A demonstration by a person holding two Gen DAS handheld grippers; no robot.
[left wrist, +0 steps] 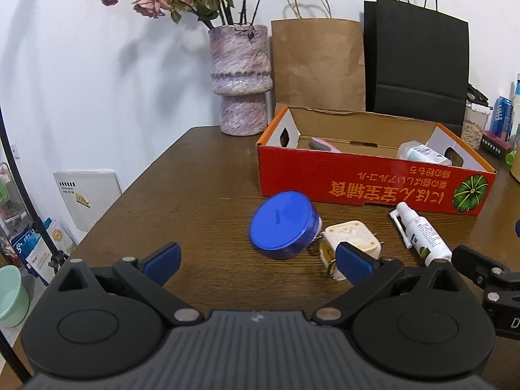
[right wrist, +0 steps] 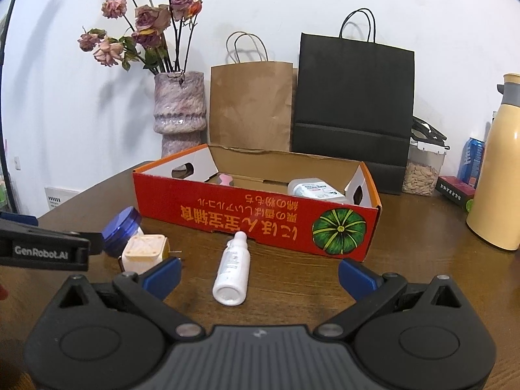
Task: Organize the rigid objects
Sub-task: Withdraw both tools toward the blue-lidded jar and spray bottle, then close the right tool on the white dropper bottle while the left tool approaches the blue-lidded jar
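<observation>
A red cardboard box (left wrist: 373,182) (right wrist: 256,217) stands open on the brown table; a pink item (left wrist: 323,144) and a white container (left wrist: 422,154) (right wrist: 313,188) lie inside. In front of it lie a blue-lidded jar (left wrist: 282,224) (right wrist: 120,227) on its side, a cream square block (left wrist: 349,243) (right wrist: 144,250) and a white spray bottle (left wrist: 419,239) (right wrist: 232,269). My left gripper (left wrist: 258,265) is open, just short of the jar and block. My right gripper (right wrist: 260,276) is open, with the bottle between its fingers' line.
A pink marbled vase (left wrist: 240,81) with dried roses, a brown paper bag (left wrist: 320,65) and a black paper bag (left wrist: 419,61) stand behind the box. A yellow thermos (right wrist: 499,169), a seed jar (right wrist: 422,169) and a blue can (right wrist: 471,159) stand at the right.
</observation>
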